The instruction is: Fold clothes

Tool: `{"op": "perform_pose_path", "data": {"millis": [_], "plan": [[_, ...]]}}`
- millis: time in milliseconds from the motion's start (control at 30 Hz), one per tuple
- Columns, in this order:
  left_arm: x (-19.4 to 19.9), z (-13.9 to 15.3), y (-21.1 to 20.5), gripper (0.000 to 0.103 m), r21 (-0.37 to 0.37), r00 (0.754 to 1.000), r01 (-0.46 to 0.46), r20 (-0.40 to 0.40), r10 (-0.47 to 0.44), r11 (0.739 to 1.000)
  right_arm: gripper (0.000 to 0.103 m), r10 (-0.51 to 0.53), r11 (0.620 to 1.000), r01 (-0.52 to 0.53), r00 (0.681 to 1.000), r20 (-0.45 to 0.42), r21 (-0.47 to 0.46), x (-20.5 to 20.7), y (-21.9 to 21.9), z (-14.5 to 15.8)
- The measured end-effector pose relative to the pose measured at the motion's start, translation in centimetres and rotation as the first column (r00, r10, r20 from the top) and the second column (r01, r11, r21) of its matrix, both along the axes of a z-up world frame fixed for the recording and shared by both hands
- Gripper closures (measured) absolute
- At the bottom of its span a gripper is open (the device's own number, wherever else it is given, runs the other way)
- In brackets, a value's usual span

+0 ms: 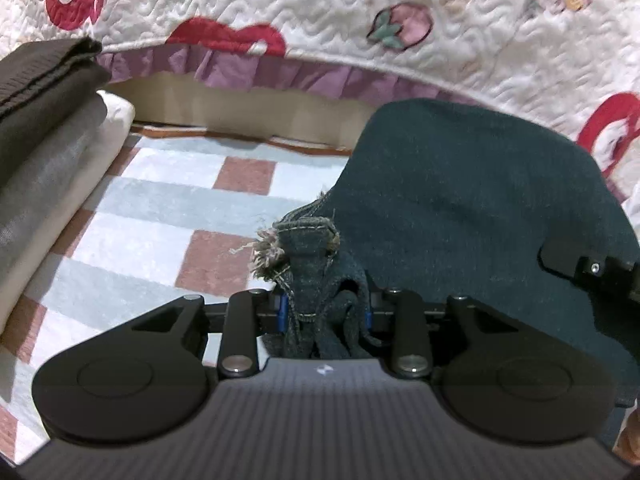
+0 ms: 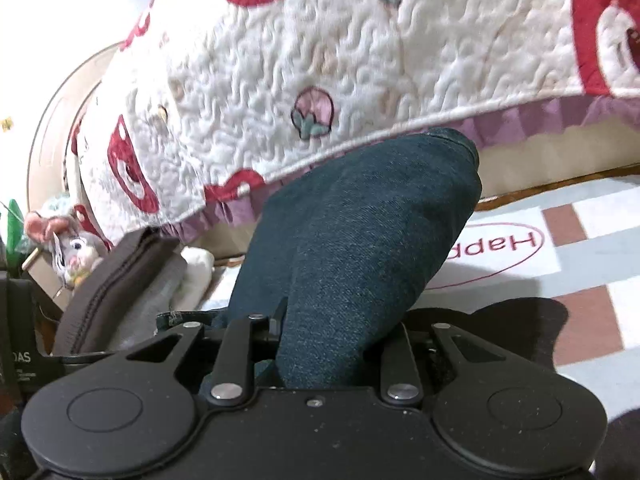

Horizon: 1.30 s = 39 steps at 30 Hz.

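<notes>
Dark blue jeans (image 1: 472,200) hang lifted above a checked rug (image 1: 160,208). My left gripper (image 1: 326,308) is shut on a frayed hem of the jeans (image 1: 308,240), the cloth bunched between its jaws. Part of the right gripper (image 1: 584,268) shows at the right edge of the left wrist view. In the right wrist view the jeans (image 2: 360,232) rise as a thick fold from my right gripper (image 2: 332,340), which is shut on the denim. Its fingertips are hidden by the cloth.
A bed with a white quilted cover (image 1: 320,8) with red and pink motifs and a purple frill fills the background. A stack of folded clothes (image 1: 44,128), dark brown on grey on cream, lies left. Plush toys (image 2: 72,248) sit far left in the right wrist view.
</notes>
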<state>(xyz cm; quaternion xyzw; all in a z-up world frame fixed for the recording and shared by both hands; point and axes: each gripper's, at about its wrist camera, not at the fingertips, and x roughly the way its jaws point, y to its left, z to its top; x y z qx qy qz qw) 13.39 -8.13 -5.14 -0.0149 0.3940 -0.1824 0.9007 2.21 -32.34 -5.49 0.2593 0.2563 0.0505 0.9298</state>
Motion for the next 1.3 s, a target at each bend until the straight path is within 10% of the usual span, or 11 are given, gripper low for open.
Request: {"op": "perform_pose_path", "data": {"millis": [467,767,1100,1300], "plan": [[-2.6,9.0,7.8,0.073,-0.228,0.989,-0.027,0.137,0.059,0.973,0.074,0.183,0.968,-0.152,0.972,0.15,-0.198,0.0,5.4,12.4],[-1.7,18.7,22.0,0.073,-0.117,0.947,-0.165,0.259,0.19,0.979,0.074,0.401,0.914,-0.37,0.885,0.237,-0.165,7.6,17.8,18.5],[1.7,23.3,35.0,0.073,0.034,0.874,-0.364,0.36,0.328,0.931,0.074,0.509,0.848,-0.526,0.777,0.371,-0.062,15.8,31.4,17.9],[8.2,18.0,40.3,0.073,0.08,0.891,-0.407,0.256,0.375,0.91,0.068,0.512,0.825,-0.552,0.821,0.252,0.124,23.6,35.3,11.3]]}}
